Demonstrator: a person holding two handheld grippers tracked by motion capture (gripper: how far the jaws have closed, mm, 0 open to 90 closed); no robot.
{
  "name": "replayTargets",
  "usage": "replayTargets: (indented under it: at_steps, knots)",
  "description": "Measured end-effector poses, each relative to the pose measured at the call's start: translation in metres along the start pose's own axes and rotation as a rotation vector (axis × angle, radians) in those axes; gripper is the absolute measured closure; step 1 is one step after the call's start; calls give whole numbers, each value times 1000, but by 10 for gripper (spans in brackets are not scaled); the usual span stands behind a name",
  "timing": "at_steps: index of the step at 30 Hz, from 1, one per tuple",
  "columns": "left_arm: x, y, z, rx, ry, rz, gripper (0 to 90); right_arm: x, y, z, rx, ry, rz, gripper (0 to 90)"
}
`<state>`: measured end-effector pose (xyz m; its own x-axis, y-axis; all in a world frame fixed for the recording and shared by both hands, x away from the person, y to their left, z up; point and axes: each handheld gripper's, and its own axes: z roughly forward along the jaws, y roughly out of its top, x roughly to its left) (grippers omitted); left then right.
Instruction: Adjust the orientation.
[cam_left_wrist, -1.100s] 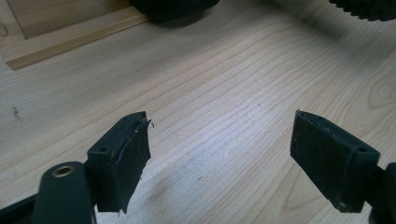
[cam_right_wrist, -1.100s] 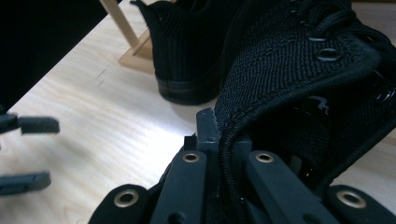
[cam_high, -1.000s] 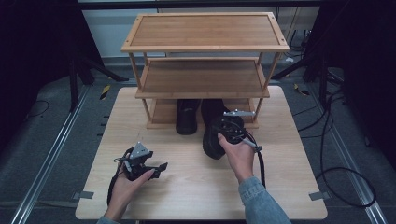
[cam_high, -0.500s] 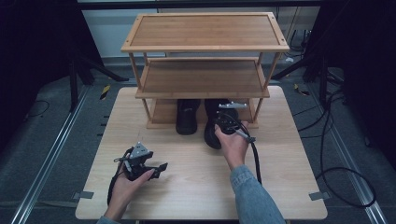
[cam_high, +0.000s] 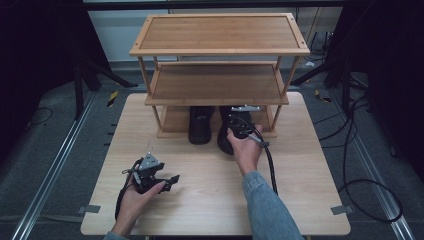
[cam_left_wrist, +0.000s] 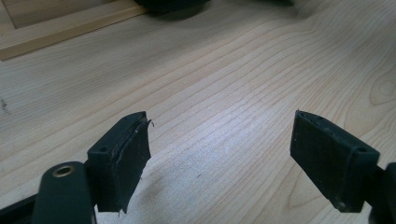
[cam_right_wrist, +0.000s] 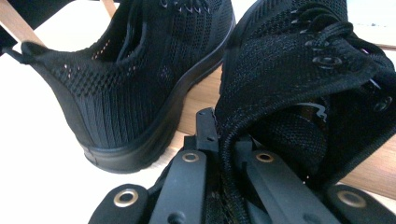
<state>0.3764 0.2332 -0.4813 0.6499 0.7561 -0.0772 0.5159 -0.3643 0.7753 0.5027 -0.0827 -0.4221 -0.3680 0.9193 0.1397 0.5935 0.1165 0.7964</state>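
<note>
Black knit mesh was pinched between the fingers of the right gripper (cam_high: 239, 126): they were clamped tight on the heel collar of the right-hand sneaker (cam_right_wrist: 308, 93), with the collar's edge running down between the two fingers. Just to the left of those fingers stood the other sneaker (cam_right_wrist: 140, 84), heel toward them and apart from the held one. Both shoes sat at the front of the wooden shoe rack (cam_high: 220, 50), toes under its lowest shelf (cam_high: 172, 120), heels jutting out over the desk (cam_high: 210, 200).

The left gripper (cam_high: 159, 178) lay low near the desk's front edge, well apart from the shoes, its fingers (cam_left_wrist: 122, 161) spread wide with nothing but bare wood grain between them.

By my judgement the step in hand was seating the second shoe beside its mate on the bottom shelf. The next move would call for a short level push to bring the heel in line with its partner, keeping the sole flat, and then letting the fingers part and backing straight out so the collar is not dragged along.
</note>
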Motion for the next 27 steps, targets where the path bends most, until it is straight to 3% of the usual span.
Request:
replayTargets:
  at_steps: [9, 15, 20, 27]
  knots:
    - [0, 0, 0, 1, 0, 4, 189, 9, 1, 8, 0, -32, -27, 862]
    - [0, 0, 0, -1, 0, -1, 189, 18, 3, 10, -65, -63, -16, 792]
    - [0, 0, 0, -2, 0, -3, 189, 24, 4, 15, -60, -65, -27, 791]
    - [1, 0, -1, -3, -1, -3, 191, 32, 5, 15, -46, -42, -25, 619]
